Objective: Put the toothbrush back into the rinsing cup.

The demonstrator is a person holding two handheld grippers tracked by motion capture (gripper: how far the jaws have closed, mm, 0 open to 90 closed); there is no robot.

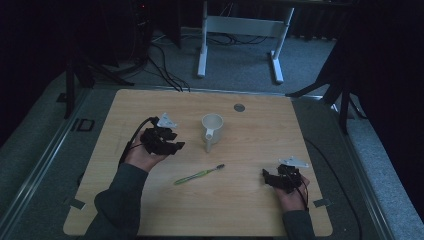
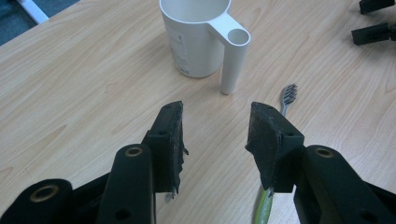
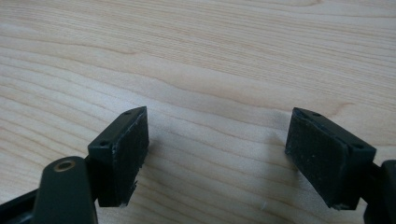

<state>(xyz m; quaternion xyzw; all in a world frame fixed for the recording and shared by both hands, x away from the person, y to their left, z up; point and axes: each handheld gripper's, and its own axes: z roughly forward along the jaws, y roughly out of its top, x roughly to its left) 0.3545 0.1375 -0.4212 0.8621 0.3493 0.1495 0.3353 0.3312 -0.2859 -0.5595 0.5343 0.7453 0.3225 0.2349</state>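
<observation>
Resting on the tabletop point(image 1: 250, 145), both claws gape empty; left claw point(image 2: 215, 133) should straddle the toothbrush point(image 1: 199, 174) squarely.

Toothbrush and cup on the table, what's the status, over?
Left gripper open, right gripper open, both empty. Green toothbrush flat on table, white cup upright beyond it. Nothing in between.
</observation>
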